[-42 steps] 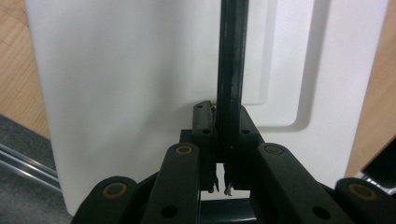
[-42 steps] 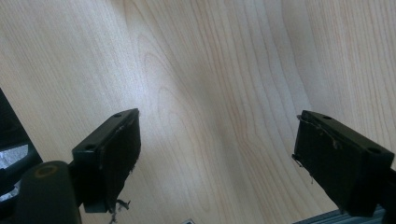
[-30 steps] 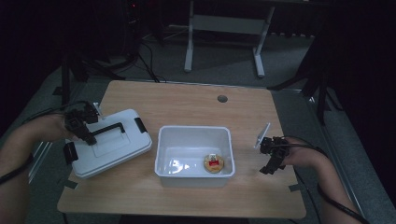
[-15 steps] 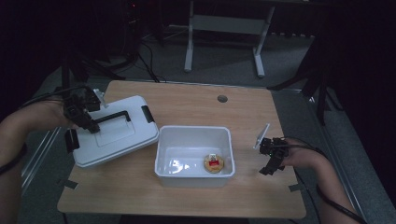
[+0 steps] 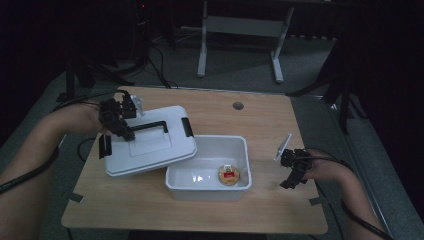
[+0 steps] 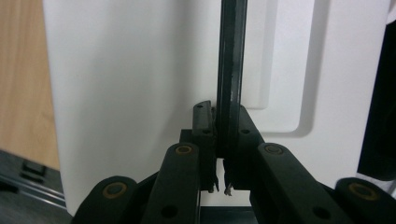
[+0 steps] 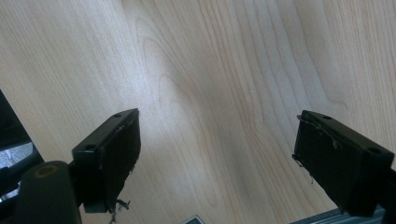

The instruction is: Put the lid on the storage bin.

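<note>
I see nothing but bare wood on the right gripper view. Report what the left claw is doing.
Observer: The left claw is shut on the lid's black handle.
Operator: Say where the lid sits.
Observer: The lid overlaps the left rim of the bin with its right corner.
Operator: Give me the bin's contents.
Observer: One round item with a red patch.
</note>
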{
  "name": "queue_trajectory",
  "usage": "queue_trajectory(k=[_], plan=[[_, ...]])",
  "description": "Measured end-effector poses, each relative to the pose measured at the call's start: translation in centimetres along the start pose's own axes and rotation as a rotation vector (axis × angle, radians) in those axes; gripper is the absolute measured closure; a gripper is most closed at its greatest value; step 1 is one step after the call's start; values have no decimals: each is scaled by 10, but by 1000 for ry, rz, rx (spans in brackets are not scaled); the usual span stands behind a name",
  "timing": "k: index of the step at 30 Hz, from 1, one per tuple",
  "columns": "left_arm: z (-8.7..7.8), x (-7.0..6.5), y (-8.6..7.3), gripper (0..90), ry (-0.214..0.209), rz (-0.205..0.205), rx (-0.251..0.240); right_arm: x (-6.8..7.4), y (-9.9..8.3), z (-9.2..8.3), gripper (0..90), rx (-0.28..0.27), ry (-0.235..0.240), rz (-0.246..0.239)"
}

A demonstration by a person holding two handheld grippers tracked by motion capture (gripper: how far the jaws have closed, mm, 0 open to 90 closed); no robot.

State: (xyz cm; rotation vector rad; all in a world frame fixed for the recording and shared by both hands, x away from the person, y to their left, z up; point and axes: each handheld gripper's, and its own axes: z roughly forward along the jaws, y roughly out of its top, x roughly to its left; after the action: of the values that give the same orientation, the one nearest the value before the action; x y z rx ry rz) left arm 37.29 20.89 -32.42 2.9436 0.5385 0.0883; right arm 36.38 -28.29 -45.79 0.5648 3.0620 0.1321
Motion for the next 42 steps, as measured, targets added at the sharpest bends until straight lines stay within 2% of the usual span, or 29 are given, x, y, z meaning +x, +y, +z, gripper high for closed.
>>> queue_trajectory(k=[4, 7, 16, 17, 18, 20, 21, 24, 27, 28, 30, 31, 38, 42], plan=[[4, -6, 21, 837, 9, 58, 16, 0, -2, 1, 144, 1, -1, 2], [8, -10, 37, 837, -3, 89, 12, 0, -3, 2, 144, 1, 2, 1], [14, -20, 71, 837, -33, 146, -6, 1, -8, 5, 144, 10, 1, 4], [15, -22, 75, 837, -29, 165, -6, 1, -9, 5, 144, 10, 3, 5], [15, -24, 78, 837, -31, 164, -12, 1, -9, 5, 144, 11, 2, 5], [16, -27, 83, 837, -26, 188, -12, 1, -10, 5, 146, 9, 3, 9], [17, -27, 86, 837, -36, 179, -15, 1, -10, 5, 147, 10, 3, 8], [18, -32, 94, 837, -41, 191, -13, 1, -10, 6, 146, 11, 6, 9], [20, -37, 101, 837, -50, 209, -23, 1, -10, 7, 147, 15, 3, 11], [20, -39, 104, 837, -41, 225, -23, 1, -10, 7, 146, 15, 3, 11], [22, -42, 109, 837, -50, 235, -24, 1, -9, 7, 147, 14, 3, 8], [22, -44, 111, 837, -42, 236, -24, 1, -9, 7, 147, 15, 3, 8], [31, -57, 125, 837, -77, 269, -21, 2, -8, 7, 147, 16, 2, 7], [37, -61, 132, 837, -74, 261, -18, 2, -7, 8, 147, 9, 11, 4]])
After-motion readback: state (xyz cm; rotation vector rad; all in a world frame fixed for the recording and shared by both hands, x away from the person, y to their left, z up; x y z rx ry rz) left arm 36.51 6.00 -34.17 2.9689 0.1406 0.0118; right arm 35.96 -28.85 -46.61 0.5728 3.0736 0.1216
